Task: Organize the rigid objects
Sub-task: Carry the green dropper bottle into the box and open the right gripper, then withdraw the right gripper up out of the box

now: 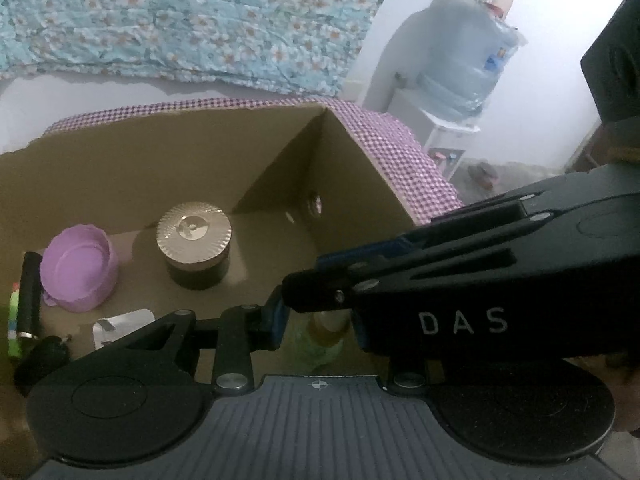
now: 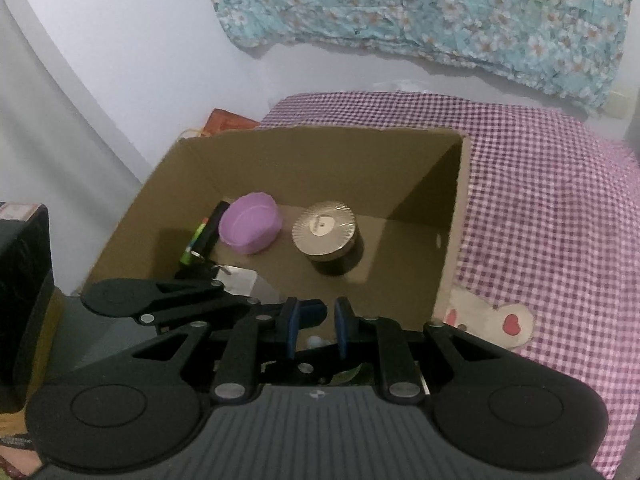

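An open cardboard box (image 1: pixel 360 148) (image 2: pixel 452 240) stands on a purple checked cloth. Inside are a purple plastic container (image 1: pixel 76 272) (image 2: pixel 250 230), a dark jar with a ribbed gold lid (image 1: pixel 194 238) (image 2: pixel 324 232), a black stick (image 1: pixel 30 292) (image 2: pixel 212 228), a green marker (image 1: pixel 14 324) (image 2: pixel 192 246) and a white adapter (image 1: pixel 120 326). My left gripper (image 1: pixel 320 324) is shut on a small pale bottle (image 1: pixel 326 328) over the box's near side. My right gripper (image 2: pixel 314 324) crosses just above it, its blue pads a little apart with nothing clearly between them.
The purple checked cloth (image 2: pixel 540 200) covers the surface around the box. A floral curtain (image 1: pixel 180 20) hangs behind. A water dispenser bottle (image 1: pixel 464 68) stands at the far right. A cartoon patch (image 2: pixel 488 320) lies right of the box.
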The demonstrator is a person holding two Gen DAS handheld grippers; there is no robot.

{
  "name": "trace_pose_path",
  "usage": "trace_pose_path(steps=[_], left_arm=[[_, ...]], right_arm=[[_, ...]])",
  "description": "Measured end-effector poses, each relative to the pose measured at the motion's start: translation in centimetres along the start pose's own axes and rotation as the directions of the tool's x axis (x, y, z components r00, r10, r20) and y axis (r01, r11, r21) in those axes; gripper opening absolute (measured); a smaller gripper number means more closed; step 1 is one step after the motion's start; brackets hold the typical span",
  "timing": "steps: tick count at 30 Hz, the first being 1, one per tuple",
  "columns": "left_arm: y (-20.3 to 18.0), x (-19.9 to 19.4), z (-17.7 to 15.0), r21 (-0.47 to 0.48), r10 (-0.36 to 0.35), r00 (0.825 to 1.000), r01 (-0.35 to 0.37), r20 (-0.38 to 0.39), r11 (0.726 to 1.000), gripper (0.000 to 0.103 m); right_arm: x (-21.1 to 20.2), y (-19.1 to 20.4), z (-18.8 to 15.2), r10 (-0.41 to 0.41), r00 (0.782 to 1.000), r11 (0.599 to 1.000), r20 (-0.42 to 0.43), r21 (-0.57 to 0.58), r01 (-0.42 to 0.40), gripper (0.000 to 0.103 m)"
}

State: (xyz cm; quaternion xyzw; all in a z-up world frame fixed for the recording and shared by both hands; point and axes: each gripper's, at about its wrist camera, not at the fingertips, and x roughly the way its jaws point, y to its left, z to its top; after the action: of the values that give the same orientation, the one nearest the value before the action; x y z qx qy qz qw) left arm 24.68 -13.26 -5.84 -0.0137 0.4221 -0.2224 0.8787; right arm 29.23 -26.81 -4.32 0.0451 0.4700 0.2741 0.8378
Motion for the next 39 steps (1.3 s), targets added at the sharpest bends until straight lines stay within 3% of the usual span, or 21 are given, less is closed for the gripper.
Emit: trace_pose_path(steps=[3, 7, 15, 19, 24, 26, 29, 39], left_arm=[[-0.2, -0.4, -0.1, 0.012, -0.003, 1.000, 0.003, 0.004, 1.000, 0.037], [-0.3, -1.4, -0.2, 0.017, -0.005, 1.000, 0.004, 0.017, 1.000, 0.066], [-1.0, -6.1, -0.8, 0.032, -0.003, 0.997, 0.001, 0.074, 0.999, 0.099], [-1.3, -9.2, -2.1, 0.053, -0.017, 0.996, 0.012, 0.090, 0.999, 0.102], [-1.2, -12.4, -4.1, 0.097, -0.010, 0.996, 0.002, 0.085, 0.995, 0.103], [-1.0, -13.9, -5.1, 0.095, -0.003, 0.996, -0.005, 0.089, 0.995, 0.103], [-0.5, -15.6, -6.5, 0.082, -0.003, 0.996, -0.004, 0.091, 0.997, 0.103], [1.6, -18.9, -9.0, 0.025, 0.018, 0.994, -0.021, 0.112, 0.999, 0.103]], right_arm=[[-0.3, -0.2, 0.0, 0.010, 1.000, 1.000, 0.005, 0.013, -0.010, 0.020], [-1.0, -0.5, 0.3, 0.024, 0.999, 0.999, 0.024, 0.039, -0.025, 0.021], [-6.6, 0.1, -0.5, 0.055, 0.980, 0.987, 0.192, 0.136, -0.083, 0.023], [-9.6, 1.4, -2.4, 0.059, 0.956, 0.979, 0.286, 0.173, -0.112, 0.047], [-11.5, 3.1, -5.5, 0.048, 0.947, 0.972, 0.317, 0.202, -0.117, 0.052], [-12.2, 3.7, -6.8, 0.049, 0.941, 0.967, 0.334, 0.219, -0.128, 0.061], [-13.1, 4.3, -8.4, 0.033, 0.935, 0.962, 0.354, 0.244, -0.127, 0.066], [-13.0, 7.5, -11.3, 0.072, 0.940, 0.940, 0.334, 0.293, -0.176, 0.072]])
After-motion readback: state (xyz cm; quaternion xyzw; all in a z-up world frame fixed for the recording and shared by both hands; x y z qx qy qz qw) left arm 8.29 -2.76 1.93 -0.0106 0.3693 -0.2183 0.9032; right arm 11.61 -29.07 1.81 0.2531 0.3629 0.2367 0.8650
